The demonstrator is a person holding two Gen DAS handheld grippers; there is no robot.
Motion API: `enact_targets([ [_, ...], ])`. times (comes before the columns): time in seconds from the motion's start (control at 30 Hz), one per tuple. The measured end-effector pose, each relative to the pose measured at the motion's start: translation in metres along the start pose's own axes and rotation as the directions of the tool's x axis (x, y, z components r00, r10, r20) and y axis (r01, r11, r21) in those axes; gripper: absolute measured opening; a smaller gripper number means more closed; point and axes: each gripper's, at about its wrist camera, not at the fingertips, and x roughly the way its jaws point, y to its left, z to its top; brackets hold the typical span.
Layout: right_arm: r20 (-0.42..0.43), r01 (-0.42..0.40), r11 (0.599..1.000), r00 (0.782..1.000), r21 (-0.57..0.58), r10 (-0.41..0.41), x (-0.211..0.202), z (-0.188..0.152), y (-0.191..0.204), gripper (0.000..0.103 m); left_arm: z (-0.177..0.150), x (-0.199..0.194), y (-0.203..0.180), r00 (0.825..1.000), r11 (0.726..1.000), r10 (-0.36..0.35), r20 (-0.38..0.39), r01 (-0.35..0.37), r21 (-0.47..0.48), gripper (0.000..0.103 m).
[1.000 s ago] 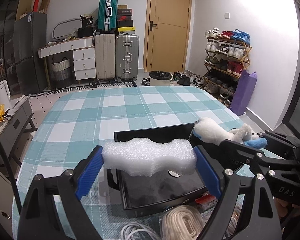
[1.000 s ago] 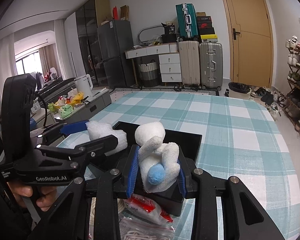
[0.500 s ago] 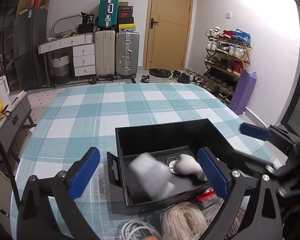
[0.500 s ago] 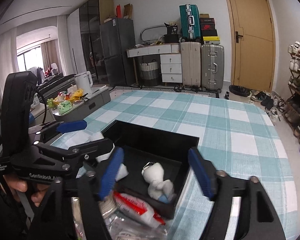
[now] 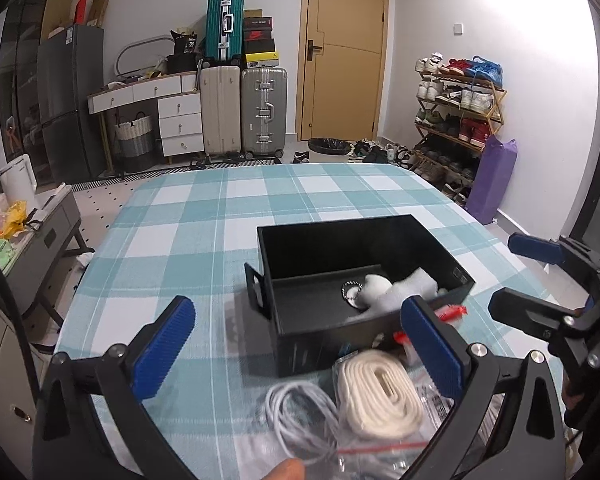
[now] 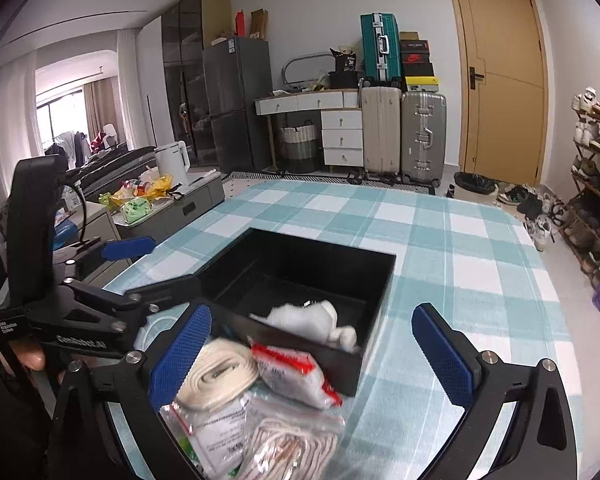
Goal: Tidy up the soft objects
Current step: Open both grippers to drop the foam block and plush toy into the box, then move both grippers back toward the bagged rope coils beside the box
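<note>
A black bin (image 5: 332, 248) (image 6: 300, 256) stands on the checked tablecloth. Inside it lie a white foam piece (image 5: 418, 286) and a white plush toy (image 5: 374, 286) (image 6: 312, 320) with a keyring. My left gripper (image 5: 300, 344) is open and empty, pulled back on the near side of the bin. My right gripper (image 6: 312, 356) is open and empty, also back from the bin's near wall. A coil of white webbing (image 5: 380, 388) (image 6: 220, 372) and bagged cords (image 6: 284, 444) lie in front of the bin.
A red-and-white packet (image 6: 292, 372) leans at the bin's near wall. A white cable (image 5: 300, 416) lies by the webbing. The tablecloth (image 5: 204, 240) stretches beyond the bin. Suitcases, drawers, a door and a shoe rack stand at the room's far side.
Both grippers opened and dropped the foam piece and the plush toy into the bin, then drew back toward me. The foam now lies at the bin's right side.
</note>
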Motion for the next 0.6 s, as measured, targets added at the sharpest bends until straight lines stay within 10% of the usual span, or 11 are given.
enact_targets([
  [0.6, -0.097, 0.044, 0.996, 0.995, 0.080, -0.036, -0.016, -0.049, -0.002, 0.102, -0.037, -0.017, -0.008, 0.999, 1.000, -0.017, -0.039, 0.017, -0.005, 0.103],
])
